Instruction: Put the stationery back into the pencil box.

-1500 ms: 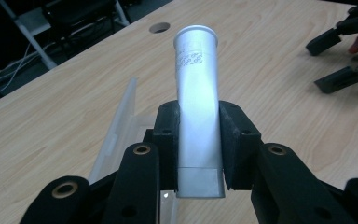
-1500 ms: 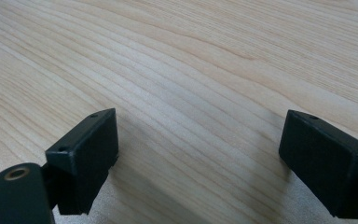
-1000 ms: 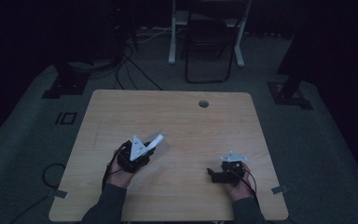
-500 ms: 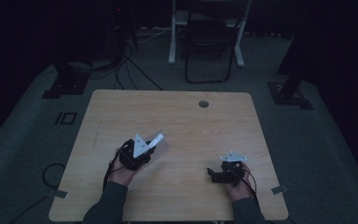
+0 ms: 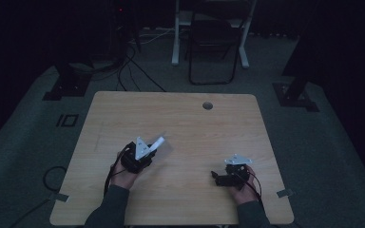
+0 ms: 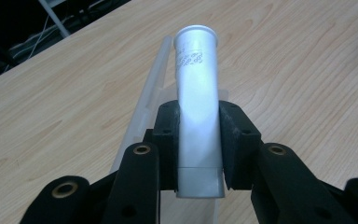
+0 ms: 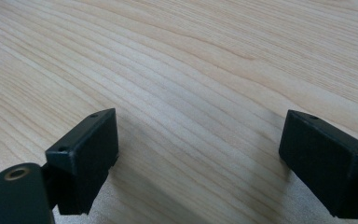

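The left gripper [image 6: 198,154] is pinching a white tube [image 6: 196,107] low on its body, the flared end jutting well past the jaws over the wooden table [image 5: 180,118]. Off to its right, the right gripper [image 7: 200,158] is sitting with jaws spread wide, nothing between them, close above the bare wood. My worry: the tube is looking smooth, held near one end, so it could be pivoting or sliding out if tilted.

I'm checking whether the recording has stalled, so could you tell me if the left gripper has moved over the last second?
No. The left gripper, shut on the white tube, lies at the same spot relative to the round hole in the table.
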Demonstrator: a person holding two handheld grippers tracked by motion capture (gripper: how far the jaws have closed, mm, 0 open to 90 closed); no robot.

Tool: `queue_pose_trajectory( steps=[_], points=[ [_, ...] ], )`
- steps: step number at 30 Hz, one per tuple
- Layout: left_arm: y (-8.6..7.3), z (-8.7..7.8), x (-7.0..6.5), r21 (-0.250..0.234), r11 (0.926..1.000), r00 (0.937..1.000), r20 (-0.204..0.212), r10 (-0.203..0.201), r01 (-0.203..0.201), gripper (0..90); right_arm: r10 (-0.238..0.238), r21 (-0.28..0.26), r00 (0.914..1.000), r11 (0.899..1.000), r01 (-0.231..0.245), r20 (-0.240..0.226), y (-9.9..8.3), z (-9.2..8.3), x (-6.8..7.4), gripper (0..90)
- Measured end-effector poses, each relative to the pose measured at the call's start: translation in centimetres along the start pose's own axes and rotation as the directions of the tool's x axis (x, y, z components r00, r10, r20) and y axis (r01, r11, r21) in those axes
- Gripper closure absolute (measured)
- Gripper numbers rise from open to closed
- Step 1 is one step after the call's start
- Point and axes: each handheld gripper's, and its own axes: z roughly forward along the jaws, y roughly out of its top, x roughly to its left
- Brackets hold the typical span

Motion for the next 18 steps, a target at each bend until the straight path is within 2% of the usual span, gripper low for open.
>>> queue_pose_trajectory(
  steps=[18],
  points=[
    [-0.83,1.02,0.09,0.027,0.9996,0.9999,-0.002,-0.012,0.012,70.8,-0.002,0.0,1.0,1.0,0.002,-0.002,0.01,0.01,0.0,11.6]
  ],
)
